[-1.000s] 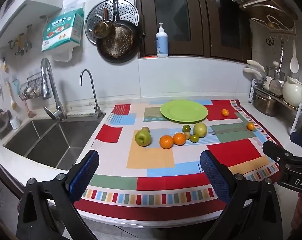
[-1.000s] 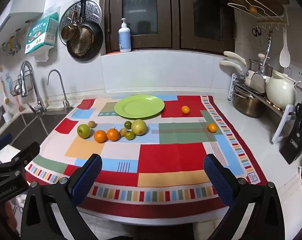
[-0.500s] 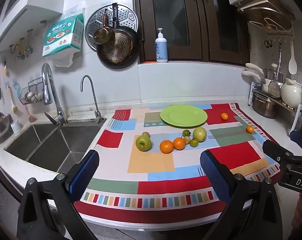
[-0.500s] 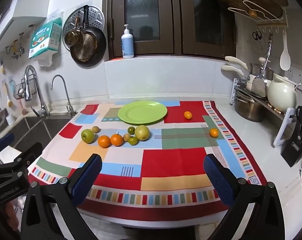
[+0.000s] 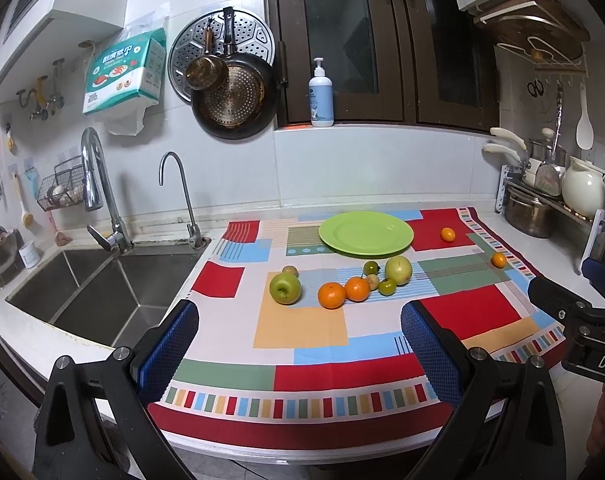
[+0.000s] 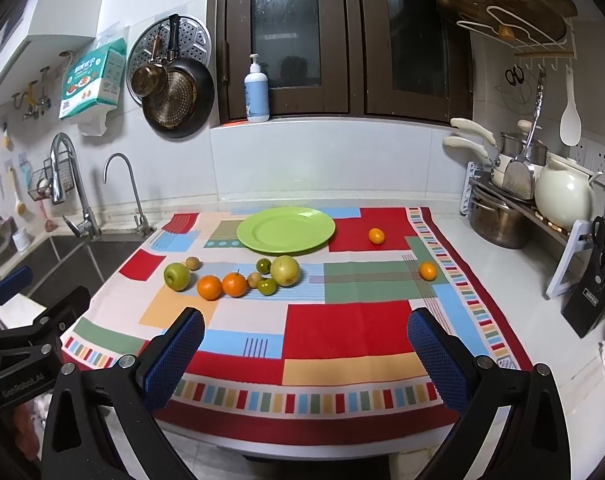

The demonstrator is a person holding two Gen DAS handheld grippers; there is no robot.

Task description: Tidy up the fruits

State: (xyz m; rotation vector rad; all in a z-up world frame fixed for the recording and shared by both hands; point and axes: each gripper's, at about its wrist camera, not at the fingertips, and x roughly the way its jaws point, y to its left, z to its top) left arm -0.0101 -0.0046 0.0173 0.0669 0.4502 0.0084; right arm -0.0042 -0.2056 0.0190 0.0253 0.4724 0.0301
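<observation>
An empty green plate (image 5: 365, 233) (image 6: 286, 229) sits at the back of a patchwork cloth (image 5: 314, 364) (image 6: 342, 332). In front of it lies a row of fruit: a green apple (image 5: 285, 288) (image 6: 177, 276), two oranges (image 5: 331, 295) (image 6: 209, 287), a pale apple (image 5: 398, 270) (image 6: 285, 270) and small green and brown fruits. Two small oranges (image 5: 447, 234) (image 6: 427, 271) lie apart on the right. My left gripper (image 5: 298, 356) and right gripper (image 6: 304, 360) hover open over the cloth's near edge, holding nothing.
A steel sink (image 5: 94, 292) with two taps lies left of the cloth. Pots, a white jug (image 6: 564, 196) and a knife block (image 6: 594, 292) line the right side of the counter. Pans hang on the back wall. The other gripper shows at each view's edge.
Both grippers have risen and drawn back slightly, so the counter looks a little farther away. The fruit and the plate have not moved. Both stay open.
</observation>
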